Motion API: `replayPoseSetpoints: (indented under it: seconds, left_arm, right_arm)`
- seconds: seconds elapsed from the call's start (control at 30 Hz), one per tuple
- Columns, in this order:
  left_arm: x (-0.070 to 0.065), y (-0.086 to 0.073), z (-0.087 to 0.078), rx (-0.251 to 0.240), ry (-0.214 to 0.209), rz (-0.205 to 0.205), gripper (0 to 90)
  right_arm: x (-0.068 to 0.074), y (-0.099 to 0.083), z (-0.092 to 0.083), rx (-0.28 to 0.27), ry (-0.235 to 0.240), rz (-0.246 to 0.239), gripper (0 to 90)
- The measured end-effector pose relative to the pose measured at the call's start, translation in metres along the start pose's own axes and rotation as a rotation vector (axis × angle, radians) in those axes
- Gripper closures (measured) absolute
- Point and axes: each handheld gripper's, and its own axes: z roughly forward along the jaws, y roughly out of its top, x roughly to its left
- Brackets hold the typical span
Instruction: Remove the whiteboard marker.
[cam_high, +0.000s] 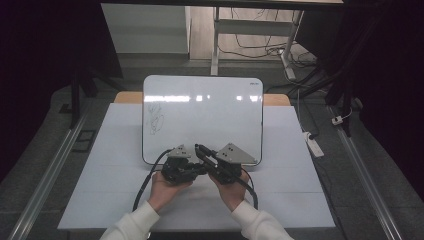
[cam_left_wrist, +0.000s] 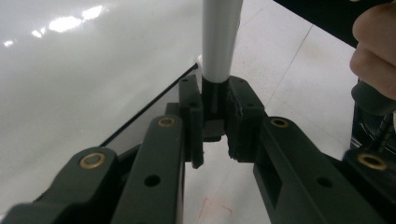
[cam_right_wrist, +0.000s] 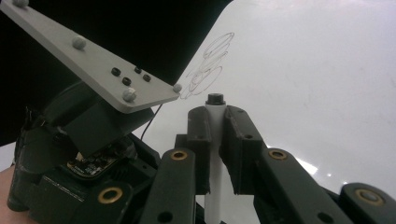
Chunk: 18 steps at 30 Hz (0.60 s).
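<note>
From above, both my forearms in white sleeves come in from the bottom edge, hands close together at the near edge of the whiteboard (cam_high: 202, 117). My left claw (cam_high: 192, 167) and right claw (cam_high: 206, 159) meet tip to tip over the white table (cam_high: 110, 165), with a marker (cam_high: 201, 151) running slantwise between them, one end toward the board, the other toward me.

Along my left claw (cam_left_wrist: 215, 126), the jaws are closed tight on the marker's black cap (cam_left_wrist: 215, 100). The marker's white barrel (cam_left_wrist: 219, 37) rises straight away from the jaws to the top edge. My right hand (cam_left_wrist: 376, 51) shows at the far right.

Along my right claw (cam_right_wrist: 215, 140), the jaws are clamped on the white barrel, which stands upright between them, its dark end cap (cam_right_wrist: 215, 99) poking just above. Beyond lies the board with a scribble (cam_right_wrist: 210, 67); my left claw's grey plate (cam_right_wrist: 88, 60) sits left.
</note>
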Motion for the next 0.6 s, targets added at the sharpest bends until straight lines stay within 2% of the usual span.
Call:
replayPoseSetpoints:
  seconds: [0.1,0.17,0.27,0.43,0.6]
  left_arm:
    - [0.000,0.000,-0.001,-0.002,0.001,0.002,77.1]
    - [0.000,0.000,-0.003,-0.007,0.003,0.010,77.2]
    - [0.004,0.000,-0.013,-0.028,0.009,0.017,77.3]
    - [0.009,-0.002,-0.027,-0.062,0.016,0.018,77.3]
    - [0.023,-0.002,-0.056,-0.157,0.025,-0.003,77.3]
  right_arm:
    - [-0.001,0.001,0.001,0.015,0.022,-0.002,77.9]
    - [-0.004,0.003,0.000,0.030,0.040,0.004,66.9]
    - [-0.015,0.005,-0.010,0.025,0.059,0.007,61.3]
    - [-0.039,-0.001,-0.036,0.060,0.045,0.003,56.7]
    - [-0.063,-0.024,-0.072,0.120,0.015,-0.002,56.4]
